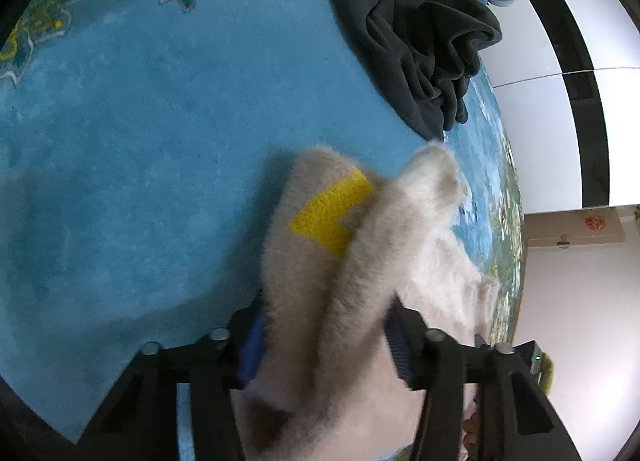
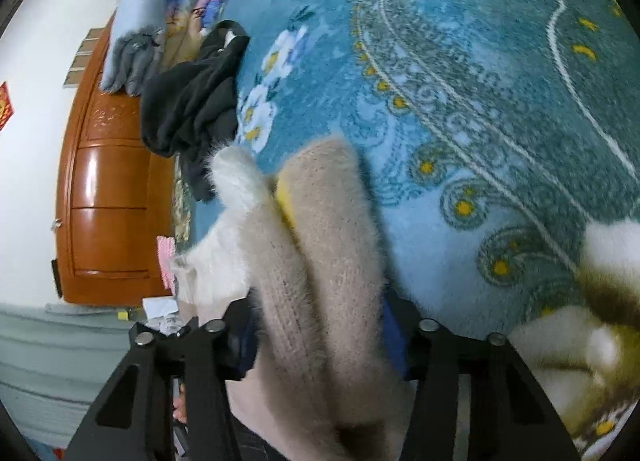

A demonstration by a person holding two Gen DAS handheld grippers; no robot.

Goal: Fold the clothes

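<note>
We had both grippers tipped down over the blue blanket [image 1: 140,141], left gripper [image 1: 324,341] and right gripper [image 2: 320,337] each with jaws clamped on the fuzzy cream sweater [image 1: 320,261], which hung bunched between them just above it. Dark garment [image 1: 420,49] lay heaped just beyond.

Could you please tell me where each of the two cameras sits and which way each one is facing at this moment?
Left wrist: sits on the left tongs, looks along them over the fuzzy sweater to the blue blanket; only the black fingers show.
Right wrist: sits on the right tongs, looks past that sweater to the blanket and wooden headboard; only fingers show.
Shared: sweater, blanket, dark garment.
</note>
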